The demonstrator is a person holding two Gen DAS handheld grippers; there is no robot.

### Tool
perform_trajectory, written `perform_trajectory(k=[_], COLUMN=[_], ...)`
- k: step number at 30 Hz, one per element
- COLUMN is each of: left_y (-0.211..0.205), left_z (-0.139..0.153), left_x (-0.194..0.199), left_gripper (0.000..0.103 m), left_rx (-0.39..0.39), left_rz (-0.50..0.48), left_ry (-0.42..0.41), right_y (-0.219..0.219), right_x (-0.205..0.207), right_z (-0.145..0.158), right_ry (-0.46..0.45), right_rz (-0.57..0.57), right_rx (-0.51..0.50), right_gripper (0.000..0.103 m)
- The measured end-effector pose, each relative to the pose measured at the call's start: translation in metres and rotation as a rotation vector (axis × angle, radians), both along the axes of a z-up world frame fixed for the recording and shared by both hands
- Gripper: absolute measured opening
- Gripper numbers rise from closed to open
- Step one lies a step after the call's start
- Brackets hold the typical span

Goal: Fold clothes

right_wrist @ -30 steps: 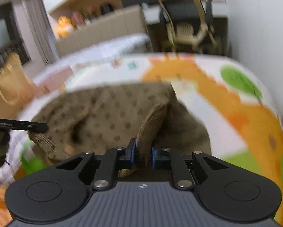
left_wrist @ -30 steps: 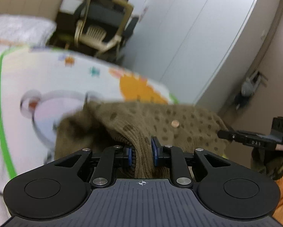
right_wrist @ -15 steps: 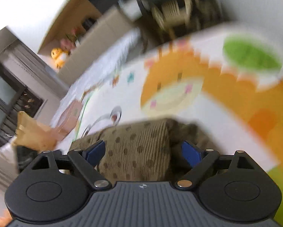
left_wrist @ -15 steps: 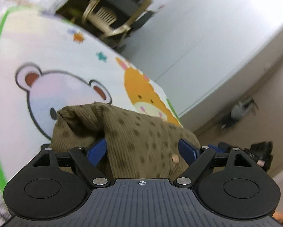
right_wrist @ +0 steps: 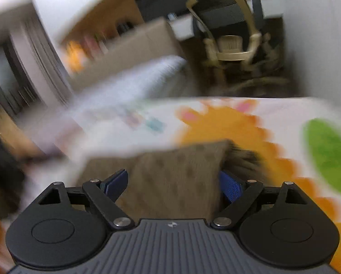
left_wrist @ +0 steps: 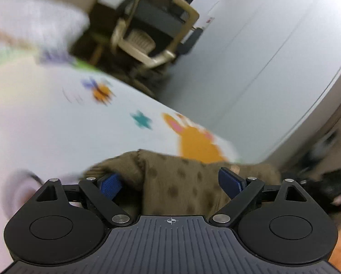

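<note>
A brown dotted corduroy garment lies folded on a white play mat with cartoon animals. My left gripper is open, its blue pads spread wide on either side of the garment's near edge. In the right wrist view the same garment lies between the spread blue pads of my open right gripper. Neither gripper holds the cloth. Both views are blurred by motion.
A beige and black office chair stands beyond the mat's far edge, also in the right wrist view. A white wall runs along the right. A white blanket lies at the far left.
Both grippers were shut on folds of the garment one second ago. They opened and let it go, and it now lies on the mat. Both cameras have tilted upward.
</note>
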State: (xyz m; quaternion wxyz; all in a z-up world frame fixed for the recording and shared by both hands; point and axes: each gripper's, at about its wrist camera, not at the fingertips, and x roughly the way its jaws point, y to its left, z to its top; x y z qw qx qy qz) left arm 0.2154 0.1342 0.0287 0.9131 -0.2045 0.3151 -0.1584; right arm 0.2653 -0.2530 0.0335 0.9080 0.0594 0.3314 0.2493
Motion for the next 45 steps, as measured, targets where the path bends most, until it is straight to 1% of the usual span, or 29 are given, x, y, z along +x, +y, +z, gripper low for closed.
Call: perform_trajectory(k=[2,3,5,6,7,9,11,12,13,15,17,20,22,23,25,27,29,32,34,37,39,42,45], left_y=[-0.002,-0.003,-0.009,-0.014,-0.020,-0.035,-0.049,-0.056,-0.062,-0.068,-0.069,-0.070,-0.066,-0.064,-0.059,-0.054,-0.054,-0.057,-0.058,-0.058,-0.062,-0.068,-0.069], left_z=[0.009,0.013,0.021,0.024,0.022,0.015,0.007,-0.001,-0.012,-0.033,-0.044,-0.051,-0.051,-0.051,-0.048,-0.043,-0.040,-0.046,-0.053,-0.058,-0.059,-0.060,-0.060], left_x=[-0.015,-0.024,-0.037,-0.040,-0.039,-0.032,-0.024,-0.019,-0.012,-0.003,-0.004,-0.009,-0.010,-0.011,-0.013,-0.017,-0.026,-0.039,-0.044,-0.048,-0.049,-0.053,-0.055], left_gripper=[0.093,0.093,0.094,0.094,0.095,0.096,0.097,0.097,0.097,0.097,0.097,0.097,0.097,0.097,0.097,0.098,0.099,0.100,0.100,0.100,0.101,0.102,0.102], left_rx=[0.077,0.101,0.103,0.090,0.073,0.035,-0.003,-0.005,0.008,0.040,0.065,0.118,0.110,0.102,0.074,0.047,0.040,0.051,0.053,0.051,0.078,0.122,0.136], left_rz=[0.009,0.006,-0.033,-0.065,-0.092,-0.139,-0.187,-0.188,-0.171,-0.139,-0.142,-0.154,-0.152,-0.151,-0.141,-0.128,-0.138,-0.181,-0.191,-0.178,-0.176,-0.175,-0.170], left_ry=[-0.051,-0.080,-0.140,-0.165,-0.175,-0.171,-0.167,-0.152,-0.125,-0.077,-0.076,-0.087,-0.082,-0.079,-0.062,-0.040,-0.043,-0.034,-0.027,-0.040,-0.053,-0.070,-0.076], right_y=[0.010,0.009,0.004,0.001,0.001,0.000,0.007,0.012,0.016,0.026,0.038,0.053,0.056,0.057,0.062,0.062,0.064,0.062,0.063,0.066,0.067,0.064,0.058], right_x=[-0.015,-0.022,-0.030,-0.033,-0.035,-0.037,-0.034,-0.029,-0.022,-0.007,0.009,0.036,0.030,0.024,0.015,-0.003,-0.021,-0.045,-0.064,-0.075,-0.077,-0.077,-0.075], right_z=[-0.015,-0.019,-0.008,-0.003,0.006,0.022,0.032,0.034,0.031,0.025,0.009,-0.024,-0.044,-0.046,-0.045,-0.044,-0.047,-0.050,-0.050,-0.048,-0.047,-0.048,-0.048], right_ry=[-0.082,-0.116,-0.142,-0.154,-0.173,-0.212,-0.219,-0.207,-0.186,-0.143,-0.084,0.001,0.040,0.029,0.017,-0.004,-0.029,-0.043,-0.064,-0.071,-0.077,-0.061,-0.043], right_rz=[-0.053,-0.063,-0.059,-0.057,-0.048,-0.029,-0.003,0.009,0.017,0.032,0.021,0.000,0.000,0.005,0.005,0.011,0.025,0.032,0.040,0.029,0.022,0.008,0.018], right_rx=[-0.250,-0.301,-0.243,-0.212,-0.144,-0.003,0.123,0.170,0.197,0.246,0.232,0.144,0.089,0.073,-0.007,-0.095,-0.179,-0.233,-0.268,-0.277,-0.276,-0.251,-0.213], right_gripper=[0.088,0.088,0.088,0.090,0.095,0.099,0.099,0.102,0.103,0.103,0.103,0.103,0.103,0.103,0.103,0.103,0.103,0.103,0.103,0.103,0.103,0.103,0.103])
